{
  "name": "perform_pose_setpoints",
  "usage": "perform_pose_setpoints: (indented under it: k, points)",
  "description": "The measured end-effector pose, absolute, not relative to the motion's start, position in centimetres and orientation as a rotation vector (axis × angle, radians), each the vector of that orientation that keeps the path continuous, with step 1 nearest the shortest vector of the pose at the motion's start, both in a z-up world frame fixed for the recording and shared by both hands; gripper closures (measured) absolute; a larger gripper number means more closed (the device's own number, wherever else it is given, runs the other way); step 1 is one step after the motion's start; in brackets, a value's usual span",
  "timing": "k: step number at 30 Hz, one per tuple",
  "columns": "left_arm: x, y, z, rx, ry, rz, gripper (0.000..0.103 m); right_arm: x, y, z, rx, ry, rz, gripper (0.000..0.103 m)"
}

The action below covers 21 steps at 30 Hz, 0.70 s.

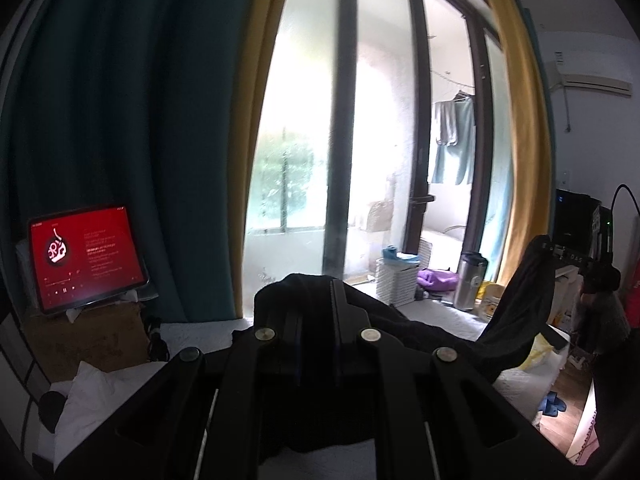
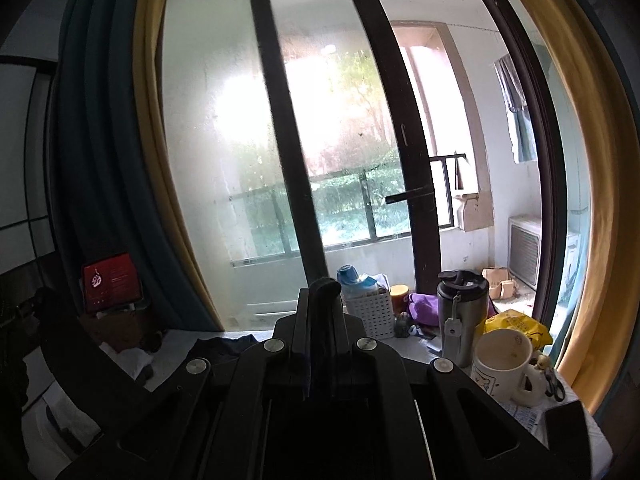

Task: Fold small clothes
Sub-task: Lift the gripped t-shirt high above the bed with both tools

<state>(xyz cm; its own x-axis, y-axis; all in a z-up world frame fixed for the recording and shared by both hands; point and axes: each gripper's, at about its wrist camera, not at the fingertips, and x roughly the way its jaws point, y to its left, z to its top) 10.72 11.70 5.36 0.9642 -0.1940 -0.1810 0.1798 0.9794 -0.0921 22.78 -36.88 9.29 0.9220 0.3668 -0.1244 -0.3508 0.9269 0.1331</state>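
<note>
The left tool [image 1: 318, 284] is clamped on a black garment [image 1: 516, 320], which bunches over its tips and hides them. The right tool [image 2: 325, 288] grips another edge of the same dark cloth; its shape is indiscernible.

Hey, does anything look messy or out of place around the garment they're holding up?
Nothing is spilled or broken. The black garment hangs between the left tool and right tool, sagging unevenly. The windowsill end of the bed is cluttered: mug, tumbler, basket.
</note>
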Motion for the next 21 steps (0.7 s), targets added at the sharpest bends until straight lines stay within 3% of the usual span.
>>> perform_pose_setpoints:
  k: [21]
  points:
    - [28.5,18.5,-1.5,-0.267,0.446,-0.112,0.093,42.8,-32.0,6.4,0.194,0.262,0.326,0.097]
